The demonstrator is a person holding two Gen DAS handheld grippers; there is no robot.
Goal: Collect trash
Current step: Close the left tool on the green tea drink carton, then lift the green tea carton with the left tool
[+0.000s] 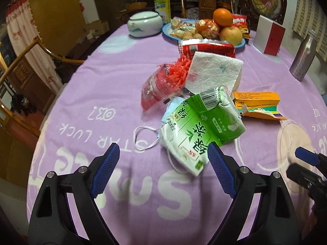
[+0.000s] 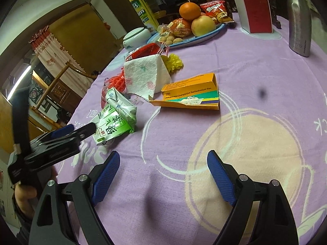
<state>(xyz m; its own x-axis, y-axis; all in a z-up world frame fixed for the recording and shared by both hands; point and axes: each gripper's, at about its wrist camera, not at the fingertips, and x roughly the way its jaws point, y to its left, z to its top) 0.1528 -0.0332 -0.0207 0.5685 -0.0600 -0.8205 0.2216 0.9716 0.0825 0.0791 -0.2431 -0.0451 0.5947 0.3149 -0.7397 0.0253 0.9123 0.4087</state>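
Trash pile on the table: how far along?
Nothing looks collected. Both the left gripper and right gripper are open and empty. The left one is nearest the green tea carton. The napkin, orange box, red wrapper and face mask remain.

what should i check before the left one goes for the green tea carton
1. Left gripper open: ok, fingers spread wide.
2. Green tea carton lined up: ok, its near end lies ahead between the fingers.
3. Carton free of other trash: not ok, it lies on a face mask whose loop trails out.
4. Right gripper out of the way: ok, open over bare tablecloth.
5. Trash bin to drop into: cannot tell, none in view.
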